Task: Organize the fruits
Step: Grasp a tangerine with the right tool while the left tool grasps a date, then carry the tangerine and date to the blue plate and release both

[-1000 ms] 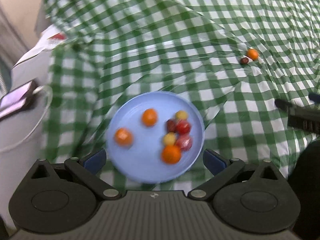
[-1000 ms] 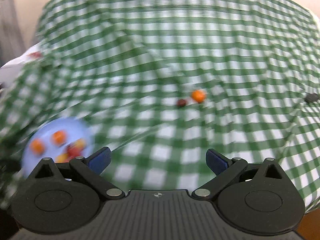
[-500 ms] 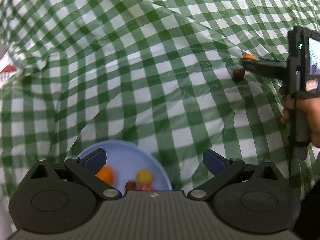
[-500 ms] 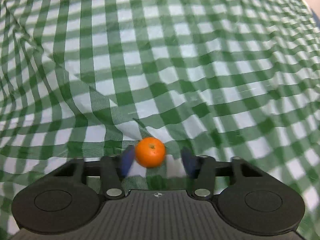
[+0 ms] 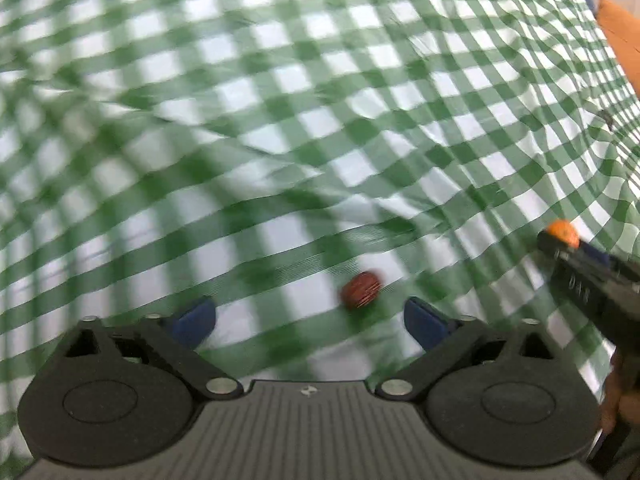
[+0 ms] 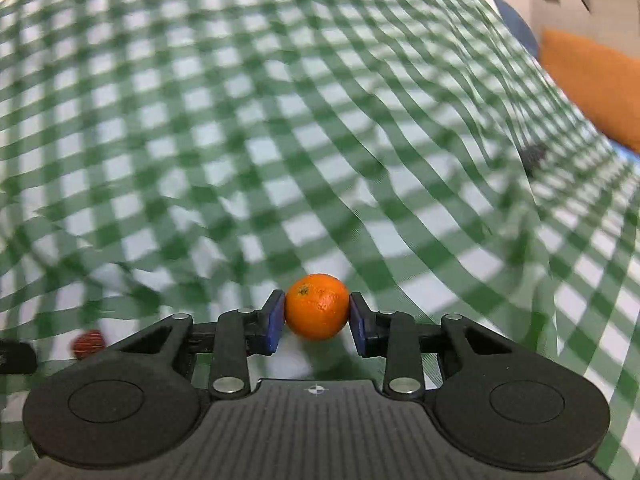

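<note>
A rumpled green-and-white checked tablecloth (image 5: 304, 92) drapes the counter, creased into long folds. An orange cushion (image 6: 592, 92) sits beyond its far right edge, near a small dark speck (image 6: 534, 156) on the cloth.

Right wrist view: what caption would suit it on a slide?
Right gripper shut on a small orange above the green checked tablecloth.

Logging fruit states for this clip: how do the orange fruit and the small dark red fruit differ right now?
The orange fruit is clamped between the right gripper jaws; the dark red fruit lies loose on the checkered tablecloth. The orange fruit is bright orange with a dimpled skin, the dark red fruit brownish red and blurred. The open left gripper has the dark red fruit ahead between its jaws, ungrasped. Both are small and roundish.
</note>
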Available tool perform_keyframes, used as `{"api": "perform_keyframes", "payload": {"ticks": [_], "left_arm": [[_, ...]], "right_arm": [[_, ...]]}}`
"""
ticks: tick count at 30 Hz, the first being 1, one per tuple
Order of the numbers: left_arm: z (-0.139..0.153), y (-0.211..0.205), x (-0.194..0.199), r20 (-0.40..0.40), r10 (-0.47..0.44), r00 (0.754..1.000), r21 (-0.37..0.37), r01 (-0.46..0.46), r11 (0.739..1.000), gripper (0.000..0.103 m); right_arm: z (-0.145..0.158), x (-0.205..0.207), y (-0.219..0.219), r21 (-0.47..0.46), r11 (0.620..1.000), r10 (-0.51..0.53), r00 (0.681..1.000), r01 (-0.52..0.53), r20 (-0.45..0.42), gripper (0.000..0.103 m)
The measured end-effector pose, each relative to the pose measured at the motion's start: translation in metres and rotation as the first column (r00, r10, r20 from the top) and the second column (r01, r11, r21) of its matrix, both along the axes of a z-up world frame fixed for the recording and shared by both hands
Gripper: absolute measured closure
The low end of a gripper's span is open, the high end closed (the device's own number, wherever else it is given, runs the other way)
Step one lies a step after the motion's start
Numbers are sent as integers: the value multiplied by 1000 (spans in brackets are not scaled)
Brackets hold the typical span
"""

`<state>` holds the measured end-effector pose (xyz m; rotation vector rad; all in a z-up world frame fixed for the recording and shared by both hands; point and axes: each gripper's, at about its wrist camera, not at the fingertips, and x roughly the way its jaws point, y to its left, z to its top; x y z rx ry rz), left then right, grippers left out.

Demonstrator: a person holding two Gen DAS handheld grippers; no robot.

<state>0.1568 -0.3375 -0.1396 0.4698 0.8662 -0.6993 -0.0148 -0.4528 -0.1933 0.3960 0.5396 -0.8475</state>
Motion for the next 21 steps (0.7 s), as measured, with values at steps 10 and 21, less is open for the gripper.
{"api": "perform_keyframes", "payload": {"ticks": [10, 21], "left_arm": [[-33, -20, 11, -91, -59, 994, -74, 52, 996, 73], [-36, 68, 40, -5, 98, 995, 16, -98, 995, 73]], "right_arm": [[-9, 1, -2, 50, 998, 47, 999, -47, 11, 67], [6, 22, 49, -40, 973, 228, 974, -229, -13, 68]]}}
